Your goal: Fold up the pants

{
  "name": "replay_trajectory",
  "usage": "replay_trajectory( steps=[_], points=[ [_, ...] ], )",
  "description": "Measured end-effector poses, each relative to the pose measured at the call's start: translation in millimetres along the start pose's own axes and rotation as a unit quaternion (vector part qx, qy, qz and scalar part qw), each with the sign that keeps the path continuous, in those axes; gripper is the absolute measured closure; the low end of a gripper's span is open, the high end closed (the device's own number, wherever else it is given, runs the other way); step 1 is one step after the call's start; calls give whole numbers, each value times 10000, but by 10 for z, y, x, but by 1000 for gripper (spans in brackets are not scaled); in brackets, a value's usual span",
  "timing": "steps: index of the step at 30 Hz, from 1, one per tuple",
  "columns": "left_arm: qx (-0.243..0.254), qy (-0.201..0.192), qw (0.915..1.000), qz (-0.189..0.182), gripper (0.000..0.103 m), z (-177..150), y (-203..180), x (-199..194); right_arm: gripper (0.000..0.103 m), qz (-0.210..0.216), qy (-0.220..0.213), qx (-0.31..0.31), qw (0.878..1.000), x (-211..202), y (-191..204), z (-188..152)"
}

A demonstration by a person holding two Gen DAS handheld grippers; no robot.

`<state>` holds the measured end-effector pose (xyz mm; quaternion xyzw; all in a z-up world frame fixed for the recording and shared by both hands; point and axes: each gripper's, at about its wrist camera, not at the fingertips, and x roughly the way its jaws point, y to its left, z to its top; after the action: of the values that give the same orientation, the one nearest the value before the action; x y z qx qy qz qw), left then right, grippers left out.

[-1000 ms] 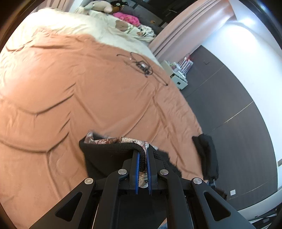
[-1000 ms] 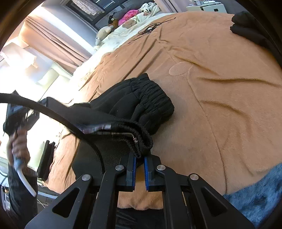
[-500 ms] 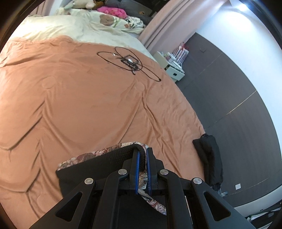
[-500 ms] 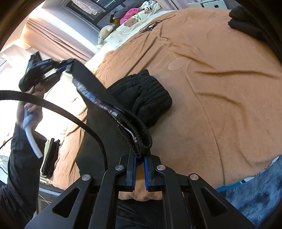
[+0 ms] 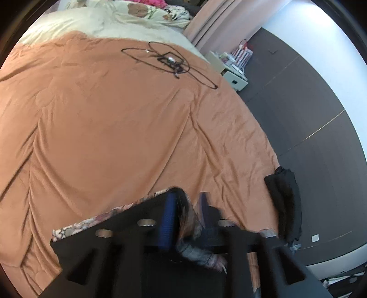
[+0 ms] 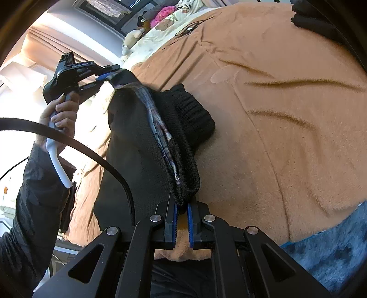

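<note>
Room: I see dark grey wall panels (image 5: 305, 110) right of the bed, pink curtains (image 5: 213, 25) beyond its head.
Bed: my landmark; an orange blanket (image 5: 119, 128) covers it, a cream duvet (image 5: 96, 20) at the head.
Pants: black pants (image 6: 137, 146) hang over the bed's near edge, stretched between both tools, plaid lining showing.
Dark garment: a black garment (image 5: 284, 201) lies at the bed's right edge.
Cable: a black cable (image 5: 169, 60) is coiled near the head.
Left gripper (image 5: 185, 206): blurred; waistband lies between parted fingers, grip unclear.
Right gripper (image 6: 182, 215): clenched on the waistband.
</note>
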<state>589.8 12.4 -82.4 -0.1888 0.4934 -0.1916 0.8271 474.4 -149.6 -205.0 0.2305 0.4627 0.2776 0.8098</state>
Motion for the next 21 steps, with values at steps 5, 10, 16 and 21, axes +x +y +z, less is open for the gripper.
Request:
replay_trajectory(
  steps=[5, 10, 16, 21],
  points=[
    [34, -3, 9997, 262, 42, -158, 152, -123, 99, 4, 14, 22, 10000, 1, 16, -2],
    [106, 152, 9982, 575, 42, -450, 370, -281, 99, 48, -2, 17, 10000, -36, 23, -19],
    [12, 324, 9960, 834, 42, -896, 672, -508, 100, 115, 75, 157, 9998, -65, -32, -86],
    [-108, 420, 9946, 941, 42, -1224, 880, -716, 78, -157, 62, 81, 9998, -133, 3, -61]
  ],
)
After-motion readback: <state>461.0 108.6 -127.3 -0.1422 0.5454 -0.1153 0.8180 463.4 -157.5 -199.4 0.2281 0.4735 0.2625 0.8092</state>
